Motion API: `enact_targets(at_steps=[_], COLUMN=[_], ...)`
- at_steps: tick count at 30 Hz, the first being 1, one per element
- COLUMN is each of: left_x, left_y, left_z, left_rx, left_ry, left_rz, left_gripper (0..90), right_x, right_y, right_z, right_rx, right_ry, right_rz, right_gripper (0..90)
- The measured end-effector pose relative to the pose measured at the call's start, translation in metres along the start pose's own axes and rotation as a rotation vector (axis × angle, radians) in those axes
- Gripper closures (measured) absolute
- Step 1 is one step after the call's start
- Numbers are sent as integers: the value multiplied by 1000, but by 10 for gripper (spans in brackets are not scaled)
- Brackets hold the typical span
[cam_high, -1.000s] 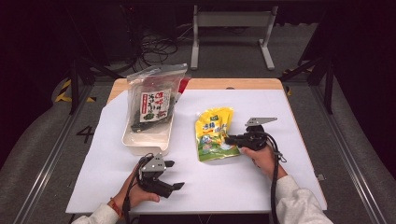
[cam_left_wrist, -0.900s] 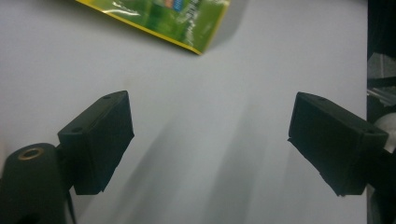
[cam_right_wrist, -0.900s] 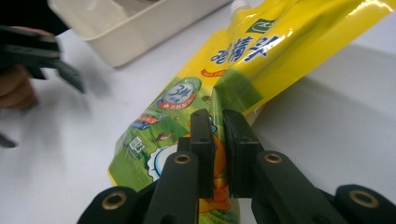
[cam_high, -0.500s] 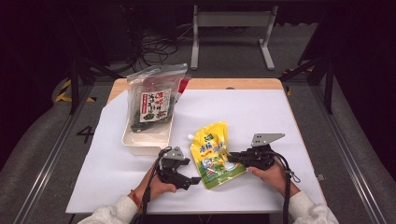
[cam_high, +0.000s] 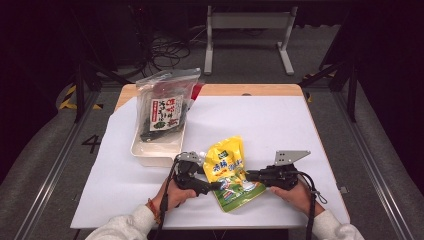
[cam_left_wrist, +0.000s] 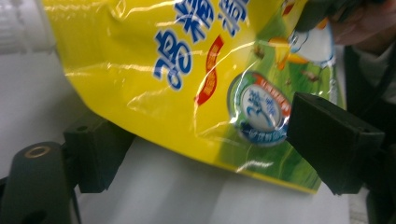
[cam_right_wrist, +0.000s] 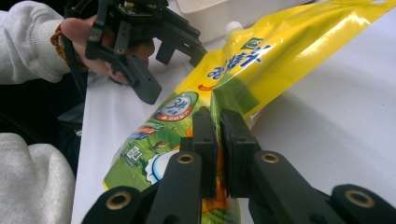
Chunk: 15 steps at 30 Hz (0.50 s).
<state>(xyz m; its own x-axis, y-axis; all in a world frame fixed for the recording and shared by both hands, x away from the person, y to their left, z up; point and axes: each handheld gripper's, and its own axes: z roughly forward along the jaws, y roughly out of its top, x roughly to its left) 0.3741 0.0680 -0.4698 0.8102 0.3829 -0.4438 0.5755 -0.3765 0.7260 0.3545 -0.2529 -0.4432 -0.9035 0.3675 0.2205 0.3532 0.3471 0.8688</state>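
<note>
A yellow and green spouted pouch lies in the front middle of the white table, with its right side lifted a little. My right gripper is shut on the pouch's right edge; in the right gripper view the jaws pinch a fold of the pouch. My left gripper is open at the pouch's left edge. In the left gripper view the pouch lies between the spread jaws of that gripper, one jaw under it and one over it. The right gripper view shows the left gripper open beside the pouch.
A white tray stands at the left rear, close behind the left hand. A clear bag of dark seaweed with a red and white label leans in it. White table surface stretches out to the right and rear.
The right gripper has pulled the pouch toward the front edge and turned it. The left gripper has moved right and now has its open jaws around the pouch's left edge.
</note>
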Motion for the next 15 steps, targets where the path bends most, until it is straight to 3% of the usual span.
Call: enact_targets(at_steps=[3,5,6,8,9,12,15], left_x=[-5,-6,-7,-8,-10,-19,-31], left_y=[2,3,4,6,6,8,10], left_z=[-5,-9,-19,-26,-31,-43,-53], left_rx=[-45,-71,-132,-154,-170,-215,-245], left_ry=[9,16,12,26,34,47,55], left_rz=[44,55,70,91,101,152,222], left_gripper=[238,363,424,599,599,814,867], right_x=[6,9,11,14,14,20,24], right_y=[2,4,5,8,8,13,15], right_z=[2,1,0,-2,-2,-4,-4], right_rx=[14,6,1,-27,-27,-42,-49], right_ry=[-9,-19,-24,-20,-20,-32,-49], right_rz=[-48,-71,-84,-94,-94,-118,-132], right_gripper=[841,840,840,838,838,822,814])
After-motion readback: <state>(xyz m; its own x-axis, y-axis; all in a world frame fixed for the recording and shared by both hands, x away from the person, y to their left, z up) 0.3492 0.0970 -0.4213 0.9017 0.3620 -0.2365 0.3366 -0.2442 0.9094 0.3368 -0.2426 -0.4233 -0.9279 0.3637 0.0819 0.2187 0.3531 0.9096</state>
